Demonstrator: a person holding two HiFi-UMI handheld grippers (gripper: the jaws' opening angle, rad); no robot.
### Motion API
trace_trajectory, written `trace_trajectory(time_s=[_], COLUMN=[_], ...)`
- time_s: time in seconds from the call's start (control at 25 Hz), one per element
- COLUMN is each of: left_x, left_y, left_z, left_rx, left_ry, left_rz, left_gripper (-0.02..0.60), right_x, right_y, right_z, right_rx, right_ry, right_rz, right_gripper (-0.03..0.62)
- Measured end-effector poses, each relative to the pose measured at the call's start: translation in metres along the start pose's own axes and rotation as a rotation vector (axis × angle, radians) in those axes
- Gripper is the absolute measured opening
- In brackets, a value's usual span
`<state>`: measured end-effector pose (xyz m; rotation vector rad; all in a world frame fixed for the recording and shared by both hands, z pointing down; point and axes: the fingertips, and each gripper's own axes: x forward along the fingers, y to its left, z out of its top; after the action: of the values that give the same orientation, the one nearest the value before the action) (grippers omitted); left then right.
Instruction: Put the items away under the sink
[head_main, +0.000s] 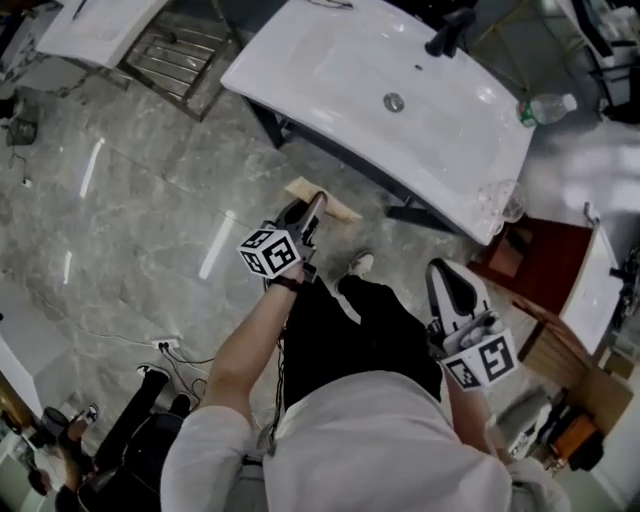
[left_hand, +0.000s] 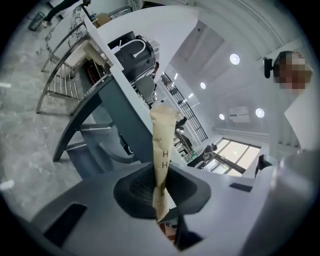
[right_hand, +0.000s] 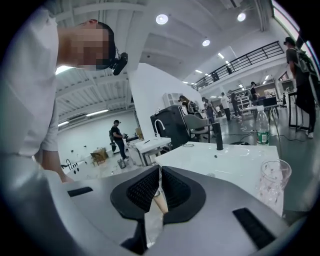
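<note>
1. The left gripper is closed on a thin tan cardboard piece. In the left gripper view the piece stands between the two dark pads, its upper end reaches well above the jaws, and the letters "H H" are printed on it
2. In the head view this gripper is in the middle of the frame. The cardboard piece shows beyond its tips, just below the front edge of the white sink and over the grey marble floor
3. The right gripper has its jaws almost together, with only a thin slit between the ribbed pads. I can see nothing held in it
4. In the head view the right gripper is at the lower right of the frame, beside the person's black trousers and well apart from the left gripper
5. The sink fills the upper centre of the head view. A black faucet is at its top edge and a round metal drain is near its middle
6. A plastic water bottle stands at the right end of the sink, and a clear glass stands on its near right corner
7. A red-brown cabinet is at the right edge of the frame, just beside the sink corner with the glass
</note>
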<state>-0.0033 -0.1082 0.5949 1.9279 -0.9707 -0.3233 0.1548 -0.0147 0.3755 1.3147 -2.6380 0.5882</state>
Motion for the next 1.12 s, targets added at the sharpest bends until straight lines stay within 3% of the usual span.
trace_trajectory(time_s=[0.48,0.8,1.12], left_x=[0.123,0.188,0.251], left_y=[0.086,0.124,0.144], left_z=[-0.047,-0.06,-0.094], left_rx=[-0.018,-0.071,-0.157], left_ry=[-0.02,-0.026,0.033], left_rz=[-0.023,-0.036,-0.084], left_gripper=[0.04,0.039,0.038], right_x=[0.022,0.031,0.034], right_y=[-0.033,-0.045,-0.06], right_z=[-0.087,-0.12,-0.149], right_rx=[-0.039,-0.059,-0.053], right_ry=[0.063,0.08,0.112], right_rz=[0.021,-0.008,-0.05], right_gripper=[0.041,0.041,0.041])
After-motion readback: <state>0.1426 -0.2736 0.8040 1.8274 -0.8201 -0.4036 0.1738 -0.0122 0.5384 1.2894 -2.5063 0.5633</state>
